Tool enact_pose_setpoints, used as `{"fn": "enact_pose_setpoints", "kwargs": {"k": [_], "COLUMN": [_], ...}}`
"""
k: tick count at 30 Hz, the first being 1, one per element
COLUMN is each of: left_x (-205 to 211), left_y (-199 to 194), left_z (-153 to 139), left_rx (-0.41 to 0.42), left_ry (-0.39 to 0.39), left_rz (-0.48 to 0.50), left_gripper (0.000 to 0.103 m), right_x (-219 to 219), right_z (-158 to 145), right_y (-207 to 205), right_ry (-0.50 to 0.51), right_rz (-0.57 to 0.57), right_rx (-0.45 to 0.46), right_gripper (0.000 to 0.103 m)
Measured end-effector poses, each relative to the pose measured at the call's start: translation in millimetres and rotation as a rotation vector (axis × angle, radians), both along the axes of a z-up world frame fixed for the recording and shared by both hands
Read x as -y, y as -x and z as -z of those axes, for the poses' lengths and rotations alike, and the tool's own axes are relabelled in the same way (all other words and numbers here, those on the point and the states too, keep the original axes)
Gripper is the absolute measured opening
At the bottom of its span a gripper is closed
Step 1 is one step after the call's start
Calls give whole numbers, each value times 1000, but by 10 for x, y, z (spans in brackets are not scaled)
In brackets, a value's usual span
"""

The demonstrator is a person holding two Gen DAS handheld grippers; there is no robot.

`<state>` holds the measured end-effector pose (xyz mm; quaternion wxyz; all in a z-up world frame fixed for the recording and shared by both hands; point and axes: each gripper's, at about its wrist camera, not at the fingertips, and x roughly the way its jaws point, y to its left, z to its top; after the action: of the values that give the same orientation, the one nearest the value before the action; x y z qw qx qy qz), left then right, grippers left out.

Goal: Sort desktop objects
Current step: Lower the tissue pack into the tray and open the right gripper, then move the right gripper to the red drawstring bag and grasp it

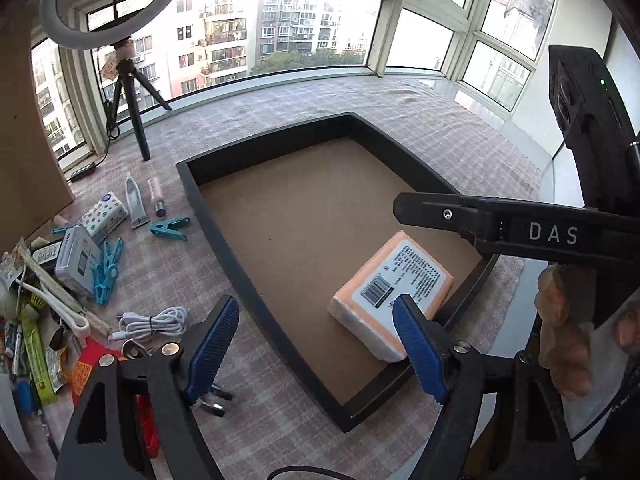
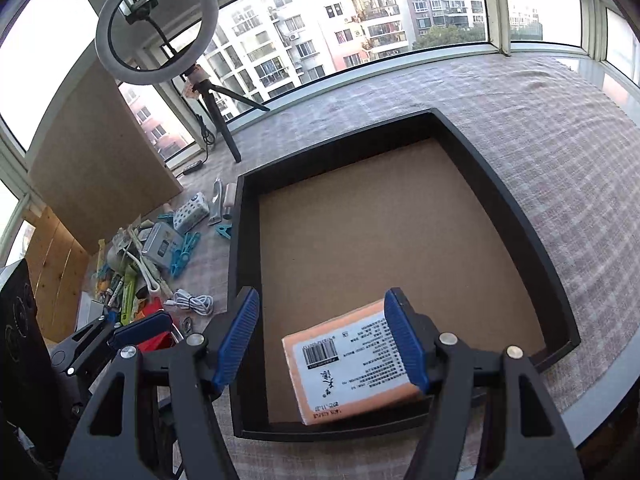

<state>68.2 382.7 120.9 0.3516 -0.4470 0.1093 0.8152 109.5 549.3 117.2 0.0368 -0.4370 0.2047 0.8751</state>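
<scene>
Orange tissue pack (image 2: 352, 364) lying in black tray (image 2: 532, 240), near corner; right gripper (image 2: 326, 344) hovering spread, empty; left gripper (image 1: 316, 346) spread, empty too.

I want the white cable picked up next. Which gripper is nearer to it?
Left. The left gripper hovers just right of the white cable, by the tray's left wall. The right gripper is farther right, open over the orange pack inside the tray.
</scene>
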Motion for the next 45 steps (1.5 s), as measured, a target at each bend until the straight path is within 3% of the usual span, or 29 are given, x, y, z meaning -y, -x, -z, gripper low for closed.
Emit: {"fn": "enact_pose_setpoints", "kwargs": {"k": [10,14,16,18,25,34,41,45], "left_x": [1637,2087,2244,2366,2368,1997,1985,2019], "left_y": [321,399,437,497,739,857,1021,1001], "left_z": [256,339,379,413,534,768,889,886], "left_rx": [90,108,121,136,166,206,292,287], "left_ry": [25,32,36,24,26,76,13,-6], "left_rz": [-368,-431,-438,-431,-314,-76,-32,5], "left_gripper": [78,78,78,78,77,74,74,75], "right_x": [973,1328,1467,1632,2170,2070,1984,1968], "right_z": [118,169,198,211,393,862,913,935], "right_y": [433,504,530,537,521,726,877,938], "right_ry": [4,-28,9,48,6,207,244,216], "right_rz": [-268,-315,-331,-364,-426,-280,-247,-239], "right_rx": [18,26,45,56,126,258,278,293], "right_gripper": [64,64,64,64,64,60,60,54]}}
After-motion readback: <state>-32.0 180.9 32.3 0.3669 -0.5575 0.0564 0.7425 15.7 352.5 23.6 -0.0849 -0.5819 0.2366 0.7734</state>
